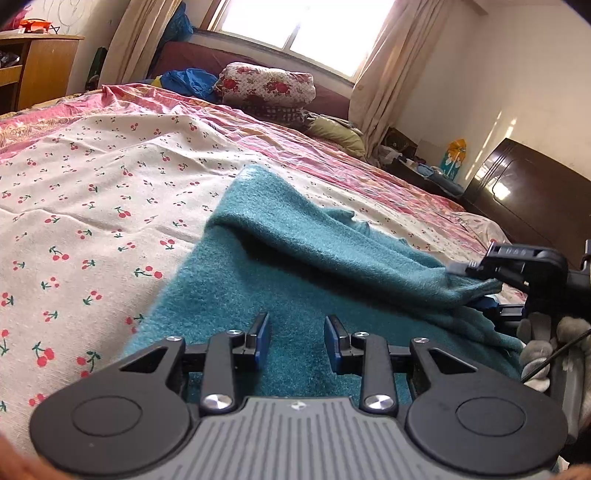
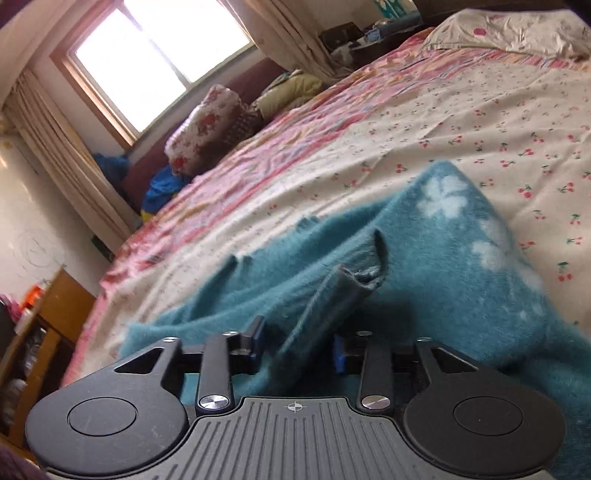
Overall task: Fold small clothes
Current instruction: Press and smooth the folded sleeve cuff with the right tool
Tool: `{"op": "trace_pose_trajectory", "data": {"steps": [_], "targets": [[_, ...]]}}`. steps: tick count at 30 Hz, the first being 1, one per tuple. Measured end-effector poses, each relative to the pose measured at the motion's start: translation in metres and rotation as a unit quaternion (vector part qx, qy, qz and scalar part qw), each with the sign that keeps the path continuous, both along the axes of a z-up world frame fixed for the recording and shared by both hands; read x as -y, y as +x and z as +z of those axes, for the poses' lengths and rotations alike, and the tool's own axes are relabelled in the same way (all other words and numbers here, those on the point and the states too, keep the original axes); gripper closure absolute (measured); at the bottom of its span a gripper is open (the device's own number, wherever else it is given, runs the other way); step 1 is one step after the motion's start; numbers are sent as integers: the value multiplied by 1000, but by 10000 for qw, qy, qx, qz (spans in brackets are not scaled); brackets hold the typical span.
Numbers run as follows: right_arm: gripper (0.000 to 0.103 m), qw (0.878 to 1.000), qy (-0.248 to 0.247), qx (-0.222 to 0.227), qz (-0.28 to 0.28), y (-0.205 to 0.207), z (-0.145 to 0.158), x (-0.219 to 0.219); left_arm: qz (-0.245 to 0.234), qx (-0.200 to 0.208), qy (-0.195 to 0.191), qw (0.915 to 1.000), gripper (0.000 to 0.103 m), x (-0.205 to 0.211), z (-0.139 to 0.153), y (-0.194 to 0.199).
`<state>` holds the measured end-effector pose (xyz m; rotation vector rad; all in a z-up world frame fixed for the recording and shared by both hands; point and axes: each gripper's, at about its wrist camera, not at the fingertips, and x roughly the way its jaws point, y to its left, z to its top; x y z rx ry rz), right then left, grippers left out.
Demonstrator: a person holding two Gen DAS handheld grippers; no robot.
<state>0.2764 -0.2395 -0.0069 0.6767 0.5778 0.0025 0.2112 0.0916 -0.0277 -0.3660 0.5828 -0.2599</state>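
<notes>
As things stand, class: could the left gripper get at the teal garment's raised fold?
Probably yes. The left gripper hovers over the teal garment, jaws apart, nothing between it and the raised fold ahead.

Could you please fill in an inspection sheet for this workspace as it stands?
Surface: bed with a wrinkled cherry-print sheet.
Job's things: one teal garment, partly folded over itself.
Clutter: floral bundle and blue cloth at the far edge.
Grippers: left tongs open above the garment; right tongs open, a garment fold between them.
Cables: thin dark cord beside the gloved hand.
Surroundings: bright window, curtains, wooden cabinet.
</notes>
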Motion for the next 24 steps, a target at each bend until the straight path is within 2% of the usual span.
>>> {"op": "trace_pose_trajectory", "data": {"steps": [2, 3, 4, 6, 10, 12, 13, 15, 16, 17, 19, 24], "targets": [[59, 10000, -48, -38, -33, 4, 4, -3, -4, -4, -40, 10000, 66, -2, -1, 0], [69, 9996, -245, -115, -68, 7, 7, -7, -3, 0, -54, 10000, 66, -3, -1, 0], [85, 9987, -452, -197, -102, 11, 9, -10, 5, 15, -76, 10000, 66, -4, 0, -1], [89, 9985, -538, -131, -42, 15, 16, -14, 40, 91, -108, 9999, 66, -6, 1, -3], [90, 9956, -233, 906, 55, -4, 45, -15, 154, 305, -169, 9993, 66, -10, 5, -7], [90, 9924, -212, 1214, 23, -13, 43, -11, 171, 263, -183, 9993, 66, -10, 4, -6], [90, 9932, -333, 1116, 23, -9, 35, -10, 172, 224, -177, 9994, 66, -10, 3, -5], [87, 9979, -566, 289, -79, 6, 10, -4, 157, 147, -156, 9996, 66, -9, 0, -4], [86, 9988, -476, -102, -95, 10, -2, 0, 138, 138, -138, 9997, 66, -8, 0, -4], [85, 9991, -312, -265, -142, 9, -11, 6, 112, 135, -108, 9998, 66, -7, 0, -4], [81, 9995, -85, -155, -260, 0, -12, 12, 88, 135, -53, 9999, 66, -5, 0, -3], [75, 9963, -698, -108, -490, -14, 5, 11, 54, 149, 16, 9999, 66, -3, 1, -4]]}}
